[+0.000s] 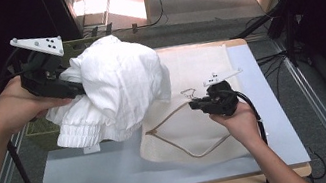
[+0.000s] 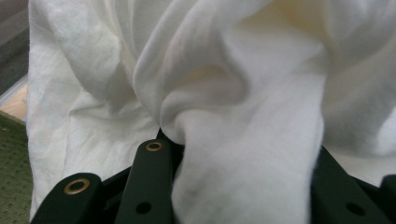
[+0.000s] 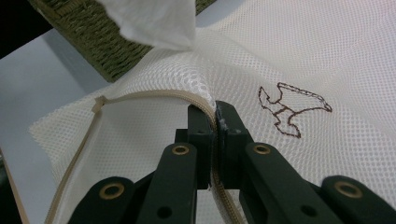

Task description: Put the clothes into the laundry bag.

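The white garment [image 1: 119, 86] is soft, matt, crinkled woven cloth with gathered elastic cuffs. The mesh laundry bag [image 3: 299, 51] is cream netting, finely perforated, with a tan zipper [image 3: 140, 95] tape and a brown stitched bird outline. The basket [image 3: 93, 42] is coarse green wicker. The desk [image 1: 114, 173] has a smooth, pale, matt top and a wood edge. Both grippers' jaws are matt black plastic with brass eyelets.

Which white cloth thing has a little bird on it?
The flat mesh bag, lying on the table with a tan zipper edge. The other, the white garment, is bunched up, held in the air and plain.
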Action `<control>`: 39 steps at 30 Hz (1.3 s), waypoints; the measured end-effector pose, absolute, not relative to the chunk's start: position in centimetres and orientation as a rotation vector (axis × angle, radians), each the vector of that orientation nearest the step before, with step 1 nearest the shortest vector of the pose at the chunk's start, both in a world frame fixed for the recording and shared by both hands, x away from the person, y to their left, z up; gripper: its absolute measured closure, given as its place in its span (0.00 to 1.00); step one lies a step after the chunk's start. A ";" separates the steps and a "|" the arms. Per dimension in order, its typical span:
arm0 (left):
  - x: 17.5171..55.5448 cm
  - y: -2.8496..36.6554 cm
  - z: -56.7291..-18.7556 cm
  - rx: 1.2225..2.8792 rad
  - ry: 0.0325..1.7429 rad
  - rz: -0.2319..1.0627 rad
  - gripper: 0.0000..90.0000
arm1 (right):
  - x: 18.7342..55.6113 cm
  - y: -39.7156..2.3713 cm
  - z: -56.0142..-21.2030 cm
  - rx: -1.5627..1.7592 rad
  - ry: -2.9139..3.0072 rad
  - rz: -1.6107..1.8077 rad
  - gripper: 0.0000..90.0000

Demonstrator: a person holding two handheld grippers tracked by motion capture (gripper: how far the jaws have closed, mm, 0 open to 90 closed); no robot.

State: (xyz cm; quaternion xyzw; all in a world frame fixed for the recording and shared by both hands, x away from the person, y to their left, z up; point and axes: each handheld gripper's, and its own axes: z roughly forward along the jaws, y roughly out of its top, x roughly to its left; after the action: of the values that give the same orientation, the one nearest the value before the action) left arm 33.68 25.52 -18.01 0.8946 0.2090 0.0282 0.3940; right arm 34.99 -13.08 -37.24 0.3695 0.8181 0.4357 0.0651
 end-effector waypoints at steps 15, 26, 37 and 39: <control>30.5 24.4 -18.5 2.278 0.442 0.020 0.73 | 35.5 -13.7 -36.8 1.124 2.468 1.324 0.97; 28.2 22.1 -20.6 2.300 0.371 -0.073 0.73 | 35.5 -13.4 -36.7 1.126 2.460 1.331 0.97; 28.4 19.9 -25.5 2.290 0.401 -0.134 0.76 | 35.4 -13.5 -36.5 1.127 2.451 1.341 0.97; 28.5 19.4 -26.4 2.288 0.418 -0.122 0.77 | 35.4 -13.4 -36.6 1.116 2.458 1.336 0.97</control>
State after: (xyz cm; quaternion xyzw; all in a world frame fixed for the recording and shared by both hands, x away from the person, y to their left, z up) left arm 28.53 19.40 -26.44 0.9024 0.1649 -0.0483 0.3953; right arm 35.39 -13.38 -36.58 0.3698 0.8143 0.4427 0.0646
